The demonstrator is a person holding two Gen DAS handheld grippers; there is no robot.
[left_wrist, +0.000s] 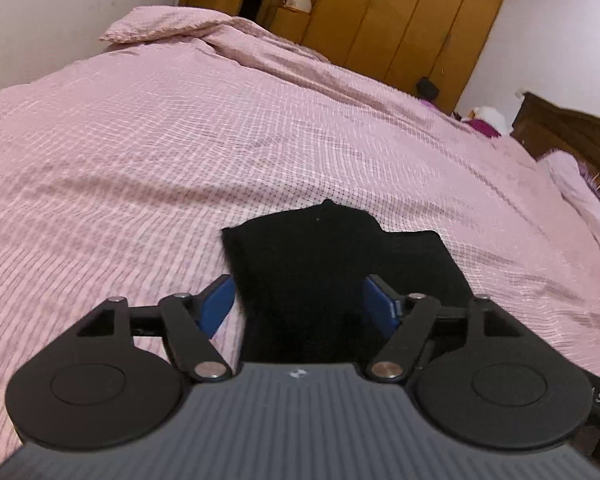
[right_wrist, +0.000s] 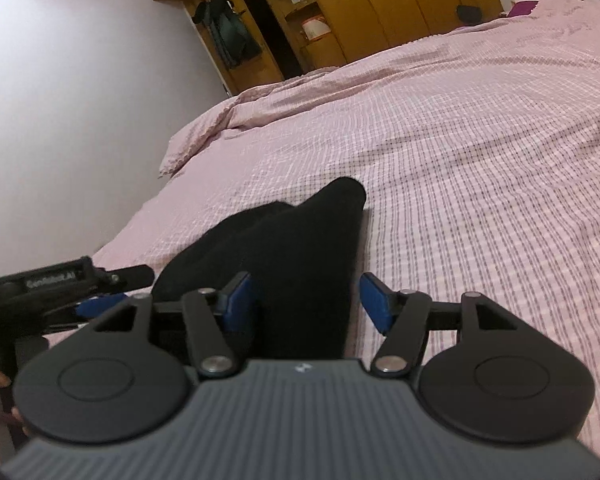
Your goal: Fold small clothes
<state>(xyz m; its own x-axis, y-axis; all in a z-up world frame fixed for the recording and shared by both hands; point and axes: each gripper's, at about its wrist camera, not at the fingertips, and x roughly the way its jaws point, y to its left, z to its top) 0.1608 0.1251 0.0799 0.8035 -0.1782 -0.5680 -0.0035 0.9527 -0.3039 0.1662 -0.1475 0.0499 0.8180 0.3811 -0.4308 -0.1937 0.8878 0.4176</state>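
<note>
A small black garment point(left_wrist: 324, 264) lies folded on the pink checked bedspread point(left_wrist: 180, 152). My left gripper point(left_wrist: 300, 300) is open, its blue pads point(left_wrist: 218, 304) on either side of the garment's near end. In the right wrist view the same black garment point(right_wrist: 292, 248) lies bunched in a ridge. My right gripper point(right_wrist: 306, 300) is open over its near end, the blue pads point(right_wrist: 374, 304) apart. The left gripper point(right_wrist: 96, 300) shows at the left edge of that view, close beside the garment.
The pink bedspread point(right_wrist: 480, 140) covers the whole bed. A rumpled fold of bedding point(left_wrist: 172, 28) lies at the far corner. Wooden wardrobes point(left_wrist: 400, 12) stand beyond the bed. A dark headboard point(left_wrist: 572, 136) and pillow point(left_wrist: 576, 184) are at the right.
</note>
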